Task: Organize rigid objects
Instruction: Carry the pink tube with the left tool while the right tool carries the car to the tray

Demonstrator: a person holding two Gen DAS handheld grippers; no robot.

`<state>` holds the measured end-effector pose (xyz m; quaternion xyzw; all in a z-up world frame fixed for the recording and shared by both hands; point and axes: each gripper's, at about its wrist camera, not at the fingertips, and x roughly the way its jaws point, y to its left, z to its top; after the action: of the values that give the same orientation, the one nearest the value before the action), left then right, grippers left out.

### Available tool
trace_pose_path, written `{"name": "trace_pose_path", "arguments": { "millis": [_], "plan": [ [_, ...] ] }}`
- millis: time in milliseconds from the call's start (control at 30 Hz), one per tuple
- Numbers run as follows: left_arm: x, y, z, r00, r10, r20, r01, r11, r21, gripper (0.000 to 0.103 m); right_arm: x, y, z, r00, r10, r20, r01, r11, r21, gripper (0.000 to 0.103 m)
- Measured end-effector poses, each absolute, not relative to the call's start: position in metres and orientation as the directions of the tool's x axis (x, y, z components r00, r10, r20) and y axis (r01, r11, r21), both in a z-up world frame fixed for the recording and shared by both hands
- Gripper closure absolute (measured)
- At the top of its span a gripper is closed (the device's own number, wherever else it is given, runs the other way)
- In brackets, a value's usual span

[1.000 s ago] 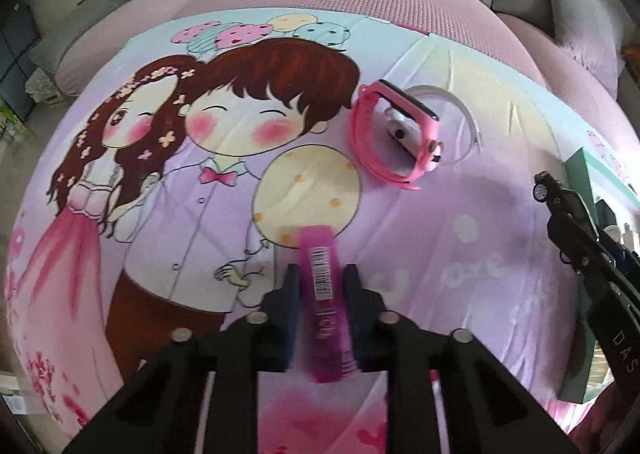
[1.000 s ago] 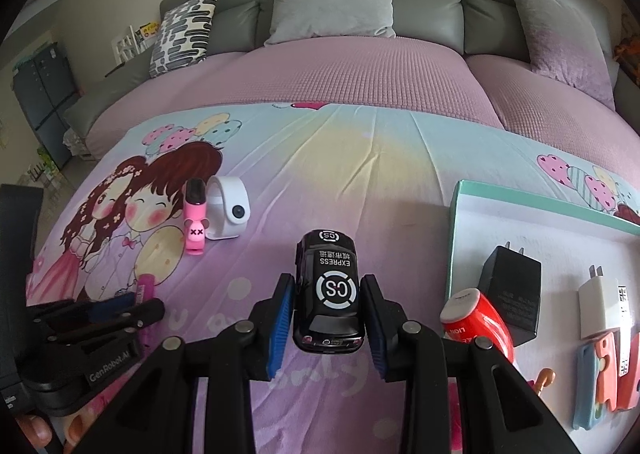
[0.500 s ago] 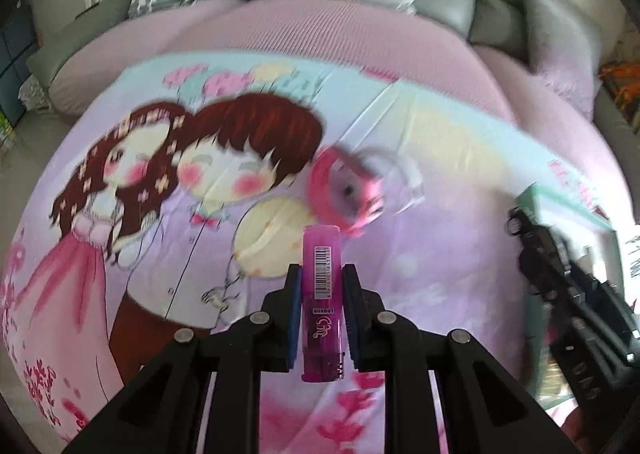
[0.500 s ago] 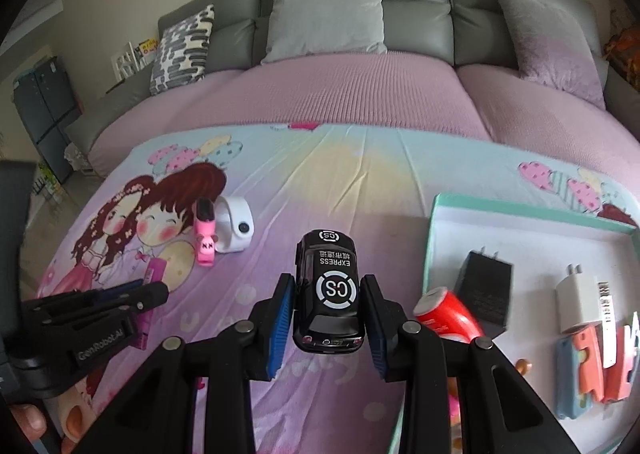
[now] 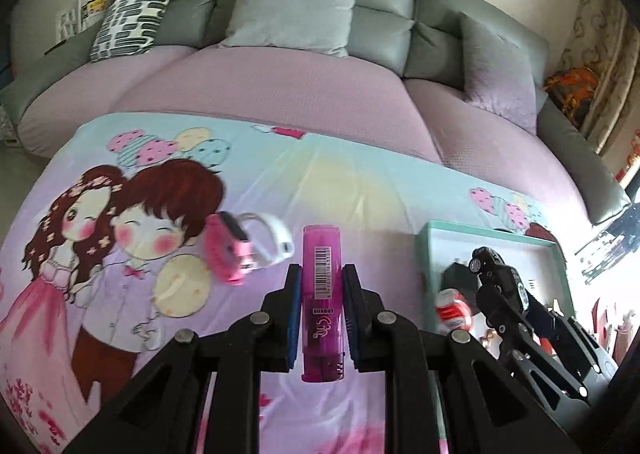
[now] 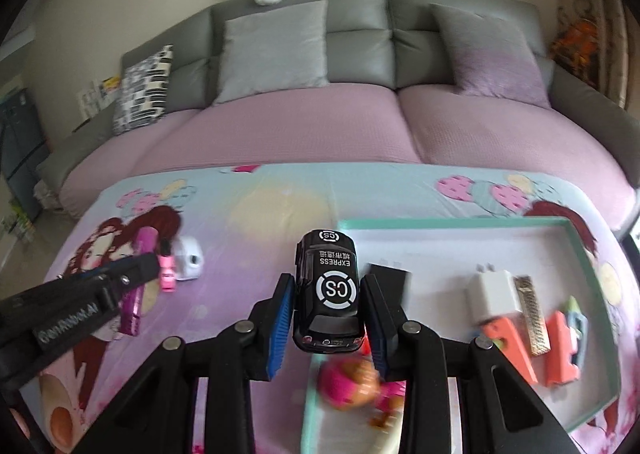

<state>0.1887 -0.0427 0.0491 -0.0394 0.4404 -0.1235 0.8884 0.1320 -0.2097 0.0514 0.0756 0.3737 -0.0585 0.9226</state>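
left tool [image 5: 320, 286]: clamped on magenta lighter [image 5: 322, 302] | right tool [image 6: 326, 306]: clamped on black toy car [image 6: 326, 290], above teal tray [image 6: 452, 223]

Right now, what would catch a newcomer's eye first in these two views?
The left gripper clamps a magenta lighter upright over the cartoon bedsheet. The right gripper grips a black toy car at the near left edge of the teal-rimmed tray that holds chargers.
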Motion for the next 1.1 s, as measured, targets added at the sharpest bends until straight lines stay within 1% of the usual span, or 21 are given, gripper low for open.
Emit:
{"name": "trace_pose_path", "arguments": {
  "millis": [133, 233, 333, 433, 600, 800, 933, 1100],
  "plan": [
    [0.186, -0.059, 0.051, 0.588, -0.264, -0.765, 0.218, 0.962, -0.165, 0.083, 0.125, -0.234, 0.054, 0.717, -0.124, -0.686, 0.221, 0.974, 0.054, 0.067],
    [0.184, -0.071, 0.05, 0.576, -0.29, -0.764, 0.24, 0.954, -0.181, 0.083, 0.122, -0.254, 0.05, 0.695, -0.196, -0.692, 0.271, 0.962, 0.0, 0.067],
    [0.183, -0.085, 0.048, 0.565, -0.309, -0.765, 0.272, 0.945, -0.181, 0.083, 0.117, -0.276, 0.048, 0.676, -0.245, -0.695, 0.328, 0.945, -0.014, 0.067],
    [0.181, -0.096, 0.048, 0.551, -0.348, -0.759, 0.299, 0.931, -0.21, 0.083, 0.109, -0.298, 0.05, 0.655, -0.296, -0.695, 0.394, 0.919, -0.02, 0.067],
    [0.175, -0.126, 0.047, 0.549, -0.374, -0.747, 0.346, 0.916, -0.204, 0.083, 0.103, -0.315, 0.051, 0.641, -0.329, -0.694, 0.433, 0.901, -0.027, 0.067],
    [0.163, -0.169, 0.042, 0.523, -0.431, -0.736, 0.439, 0.876, -0.2, 0.083, 0.1, -0.329, 0.05, 0.628, -0.349, -0.695, 0.459, 0.888, -0.03, 0.067],
    [0.156, -0.189, 0.036, 0.514, -0.426, -0.745, 0.485, 0.86, -0.158, 0.083, 0.096, -0.341, 0.047, 0.61, -0.371, -0.7, 0.492, 0.87, -0.032, 0.067],
    [0.155, -0.195, 0.028, 0.504, -0.422, -0.754, 0.485, 0.86, -0.157, 0.083, 0.097, -0.35, 0.039, 0.594, -0.362, -0.719, 0.502, 0.865, -0.02, 0.067]
  ]
}}
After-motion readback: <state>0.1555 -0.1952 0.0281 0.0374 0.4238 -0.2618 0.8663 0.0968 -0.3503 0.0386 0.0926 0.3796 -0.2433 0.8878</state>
